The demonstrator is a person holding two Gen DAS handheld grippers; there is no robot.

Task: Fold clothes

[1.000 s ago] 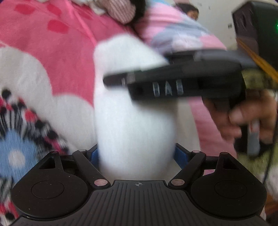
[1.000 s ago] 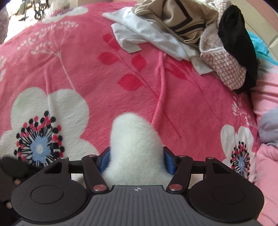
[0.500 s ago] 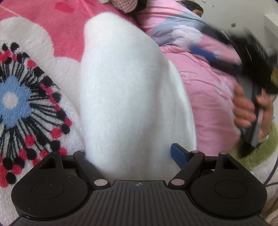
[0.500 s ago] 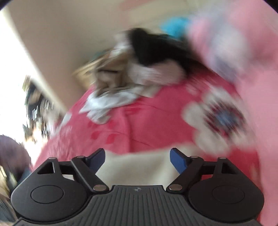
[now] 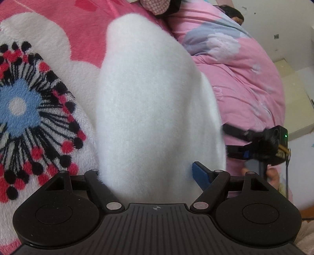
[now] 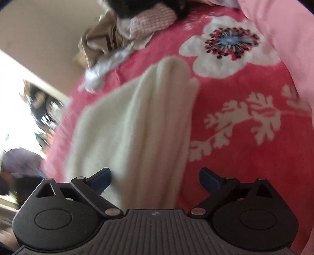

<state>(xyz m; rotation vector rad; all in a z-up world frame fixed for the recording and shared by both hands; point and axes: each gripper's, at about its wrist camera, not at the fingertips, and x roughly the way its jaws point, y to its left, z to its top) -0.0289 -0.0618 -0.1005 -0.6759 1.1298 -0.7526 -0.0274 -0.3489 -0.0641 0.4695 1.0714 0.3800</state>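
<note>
A bedroom in daylight: bed spread with a plush pink blanket [image 6: 245, 94] printed with white flowers and blue-centred blooms, a paler pink quilt [image 5: 245, 78] with a grey-blue cloud pattern heaped along one side. Plain off-white wall [image 5: 274, 17] beyond the quilt, beige wall [image 6: 39, 27] on the other side, bright window glare [image 6: 13, 102] washing out the edge.

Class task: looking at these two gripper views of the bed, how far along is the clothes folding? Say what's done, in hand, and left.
Done: little; the white fluffy garment lies lengthwise on the pink blanket, apparently doubled over. In hand: the left gripper grips its end; the right gripper has just been opening, its jaws now clear of the fabric. Left: finishing this fold, then the unfolded pile behind.
</note>
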